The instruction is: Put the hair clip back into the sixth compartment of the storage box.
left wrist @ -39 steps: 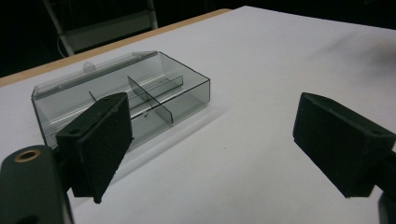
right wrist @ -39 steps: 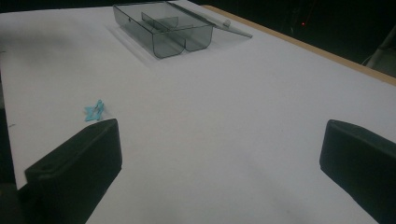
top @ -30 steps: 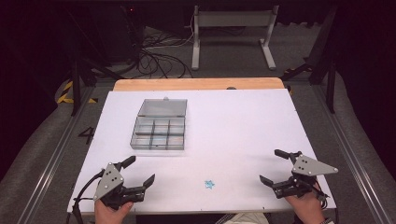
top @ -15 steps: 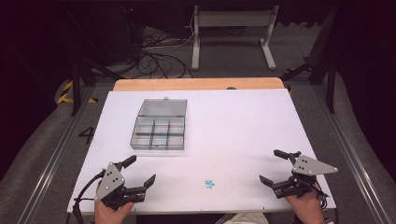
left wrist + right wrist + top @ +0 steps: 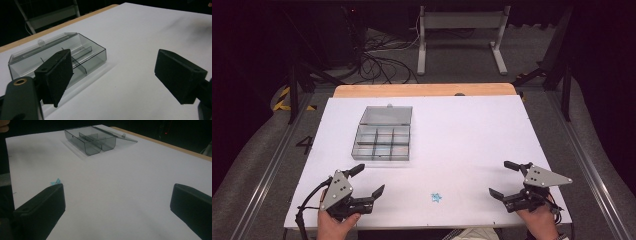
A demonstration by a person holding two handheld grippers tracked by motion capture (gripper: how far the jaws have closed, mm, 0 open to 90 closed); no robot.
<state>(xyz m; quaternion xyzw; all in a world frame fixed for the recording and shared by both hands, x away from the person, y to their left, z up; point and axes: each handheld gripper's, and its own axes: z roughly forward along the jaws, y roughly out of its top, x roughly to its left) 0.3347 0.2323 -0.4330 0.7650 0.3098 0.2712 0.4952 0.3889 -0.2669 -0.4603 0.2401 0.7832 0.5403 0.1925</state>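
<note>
The blue piece (image 5: 435, 197) looks tiny, thin and light, likely to skid on the smooth tabletop (image 5: 462, 135), so pinch it across its middle with the jaw tips. It is pale blue and roughly star-shaped; finer detail is too small to tell. It lies near the front edge, between your two grippers, well apart from the clear box (image 5: 383, 135), whose lid lies open behind it. Your left gripper (image 5: 362, 184) and right gripper (image 5: 505, 179) both have their jaws wide apart, holding nothing.
</note>
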